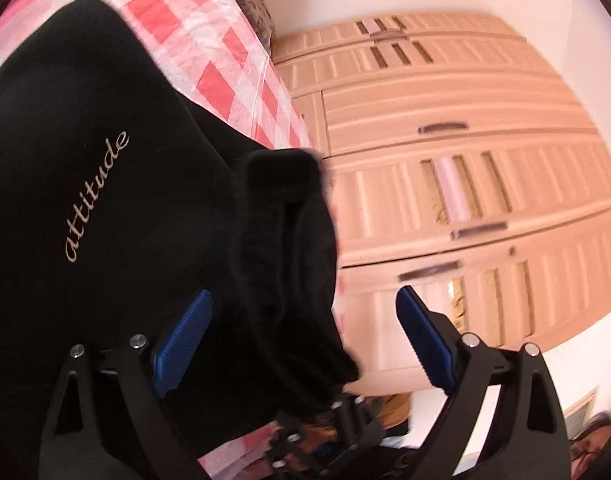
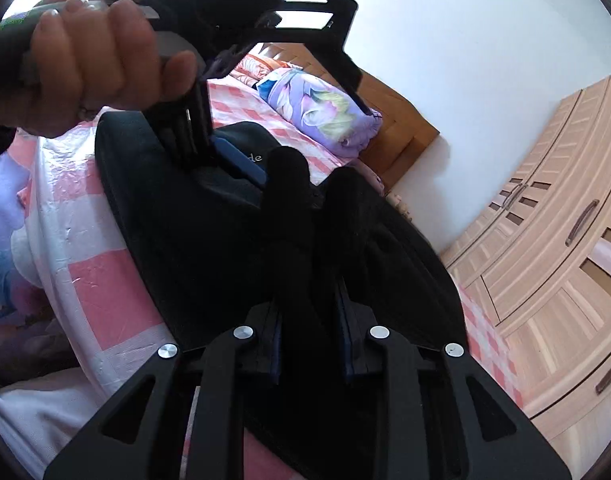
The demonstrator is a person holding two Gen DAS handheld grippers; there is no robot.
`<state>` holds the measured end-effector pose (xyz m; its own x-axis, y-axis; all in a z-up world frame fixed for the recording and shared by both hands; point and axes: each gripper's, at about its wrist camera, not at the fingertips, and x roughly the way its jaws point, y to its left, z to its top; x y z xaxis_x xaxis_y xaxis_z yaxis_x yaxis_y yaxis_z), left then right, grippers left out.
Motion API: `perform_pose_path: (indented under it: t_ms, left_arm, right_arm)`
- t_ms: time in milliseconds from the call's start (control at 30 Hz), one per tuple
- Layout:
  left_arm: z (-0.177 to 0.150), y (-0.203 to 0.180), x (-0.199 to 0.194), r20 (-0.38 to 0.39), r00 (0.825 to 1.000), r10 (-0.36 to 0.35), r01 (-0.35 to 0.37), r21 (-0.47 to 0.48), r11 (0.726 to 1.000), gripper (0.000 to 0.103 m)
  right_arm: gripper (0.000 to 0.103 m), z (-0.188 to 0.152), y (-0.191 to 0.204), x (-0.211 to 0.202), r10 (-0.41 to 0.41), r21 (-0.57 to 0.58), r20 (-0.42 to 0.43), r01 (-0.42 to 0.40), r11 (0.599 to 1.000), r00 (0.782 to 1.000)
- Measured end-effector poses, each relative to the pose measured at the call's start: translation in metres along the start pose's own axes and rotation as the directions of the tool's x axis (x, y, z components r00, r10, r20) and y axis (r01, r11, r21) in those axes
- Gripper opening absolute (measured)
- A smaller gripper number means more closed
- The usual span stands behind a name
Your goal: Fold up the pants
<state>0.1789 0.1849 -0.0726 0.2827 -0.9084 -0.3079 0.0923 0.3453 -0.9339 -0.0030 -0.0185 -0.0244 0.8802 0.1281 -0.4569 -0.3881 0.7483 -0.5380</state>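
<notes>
Two grippers in play, one pair of black pants, one bed, one wardrobe, one rolled-up flowery blanket, one wooden headboard, one hand visible.

Nearest thing in the right wrist cam: right gripper [image 2: 311, 344], jaws narrow and clamped on a bunched fold of the pants [image 2: 233, 248]. Black fabric is squeezed up between the blue pads and pokes out past them as two humps. Can't see much pad at all, just thin blue strips on either side of the cloth.

The pants lie on the bed [image 2: 97, 304] w/ a pink and white checked sheet, spread out in front of that gripper. Long axis in this view runs from the clamp up and away toward the headboard [image 2: 389, 120], tilted a bit left. In the left wrist cam the gold "attitude" lettering [image 1: 95, 198] runs along the leg, so the leg's length goes bottom left to upper right there, and a thick ribbed hem end [image 1: 283, 216] sits at the bed edge, partly hanging off.

Left gripper [image 1: 303, 340] is spread wide, nothing pinched. One blue pad lies over the black fabric, the other is out over open air w/ the wardrobe [image 1: 465, 184] behind it. From the right cam the same gripper is farther up, held by the person's hand [image 2: 93, 64], fingers pointing down onto the pants.

Furthest back: blanket [image 2: 317, 108] against the headboard, then white wall.
</notes>
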Motion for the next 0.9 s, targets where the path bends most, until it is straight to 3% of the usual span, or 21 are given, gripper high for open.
perform_pose_path:
  t_ms: [133,233,300,367,433,500,600,633,700,767,833,900]
  left_arm:
    - [-0.001,-0.015,0.012,-0.048,0.996,0.070,-0.067,0.052,0.996,0.101]
    - [-0.005,-0.039,0.020,-0.092,0.993,0.080,-0.069,0.115,0.991,0.101]
    - [-0.006,-0.058,0.030,-0.115,0.982,0.151,-0.129,0.179,0.975,0.101]
    - [-0.004,-0.070,0.049,-0.168,0.949,0.268,-0.230,0.214,0.949,0.101]
    - [-0.005,-0.077,0.085,-0.275,0.871,0.407,-0.338,0.264,0.903,0.101]
    - [-0.006,-0.079,0.110,-0.327,0.823,0.465,-0.372,0.308,0.875,0.099]
    - [-0.006,-0.082,0.135,-0.306,0.734,0.607,-0.491,0.378,0.785,0.069]
    - [-0.007,-0.084,0.136,-0.298,0.724,0.623,-0.502,0.391,0.771,0.060]
    - [-0.007,-0.084,0.132,-0.286,0.728,0.623,-0.497,0.404,0.768,0.043]
    - [-0.004,-0.082,0.125,-0.287,0.751,0.594,-0.475,0.390,0.789,0.037]
    - [-0.006,-0.083,0.118,-0.261,0.773,0.578,-0.465,0.386,0.797,0.029]
    - [-0.010,-0.094,0.114,-0.234,0.790,0.567,-0.458,0.389,0.799,0.025]
  right_arm:
    - [0.023,0.001,-0.006,-0.013,-0.044,-0.015,0.042,0.044,0.999,0.998]
    - [0.023,0.000,0.002,-0.022,-0.089,-0.060,0.063,0.092,0.994,0.994]
    - [0.023,0.000,0.006,-0.018,-0.108,-0.096,0.068,0.114,0.989,0.992]
    - [0.023,-0.001,0.010,-0.019,-0.123,-0.123,0.074,0.131,0.984,0.990]
    - [0.023,-0.001,0.013,-0.021,-0.141,-0.152,0.087,0.153,0.976,0.986]
    - [0.023,-0.003,0.014,-0.021,-0.150,-0.181,0.094,0.165,0.969,0.984]
    - [0.030,-0.010,0.008,-0.029,-0.094,-0.167,0.092,0.109,0.980,0.991]
    - [0.041,-0.013,0.002,-0.035,-0.084,-0.137,0.099,0.097,0.986,0.992]
    - [0.060,-0.021,-0.016,-0.047,-0.070,-0.050,0.114,0.076,0.996,0.991]
    - [0.062,-0.036,-0.046,-0.062,-0.066,0.139,0.094,0.052,0.989,0.993]
    - [0.087,-0.058,-0.079,-0.063,-0.075,0.299,0.047,0.058,0.952,0.996]
    - [0.087,-0.087,-0.106,-0.067,-0.038,0.437,0.012,0.029,0.899,0.999]
